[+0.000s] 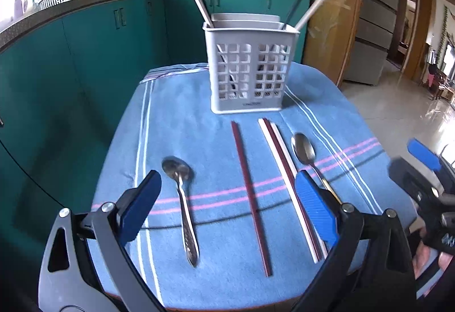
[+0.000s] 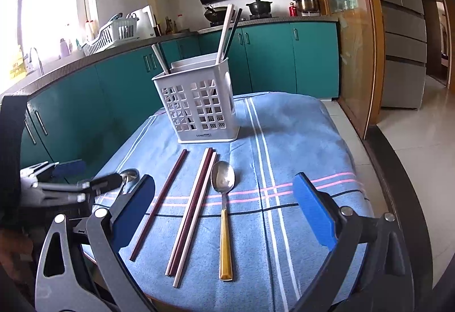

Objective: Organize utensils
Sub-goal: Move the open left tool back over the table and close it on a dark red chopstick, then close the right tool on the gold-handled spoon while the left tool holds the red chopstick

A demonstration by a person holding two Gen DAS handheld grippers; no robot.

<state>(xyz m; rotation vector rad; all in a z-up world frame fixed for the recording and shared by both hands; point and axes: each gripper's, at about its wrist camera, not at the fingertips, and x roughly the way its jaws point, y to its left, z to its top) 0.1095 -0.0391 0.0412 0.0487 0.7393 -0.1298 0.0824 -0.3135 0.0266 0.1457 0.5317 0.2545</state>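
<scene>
From my left wrist camera, the left gripper (image 1: pixel 227 203) hovers low over the blue striped towel (image 1: pixel 216 277) that covers the table, its blue-padded jaws spread wide and holding nothing. Between them lie the all-steel spoon (image 1: pixel 182 198), bowl toward twelve o'clock, and the single dark red chopstick (image 1: pixel 250 198) just to its three o'clock side. Further toward three o'clock, a bundle of white and dark red chopsticks (image 1: pixel 287 186) runs under the right-hand pad. The white perforated plastic utensil caddy (image 1: pixel 248 70) stands upright at twelve o'clock on the towel's far end, with a few long chopsticks (image 1: pixel 310 8) leaning out of it. From my right wrist camera, the right gripper (image 2: pixel 224 215) is likewise wide open and empty. The steel spoon with a yellow handle (image 2: pixel 224 215) lies between its pads, bowl toward twelve, just beside the bundled chopsticks at its nine o'clock side. The left gripper shows at nine o'clock there, over the all-steel spoon. Teal kitchen cabinets (image 2: pixel 264 61) stand behind the table.
</scene>
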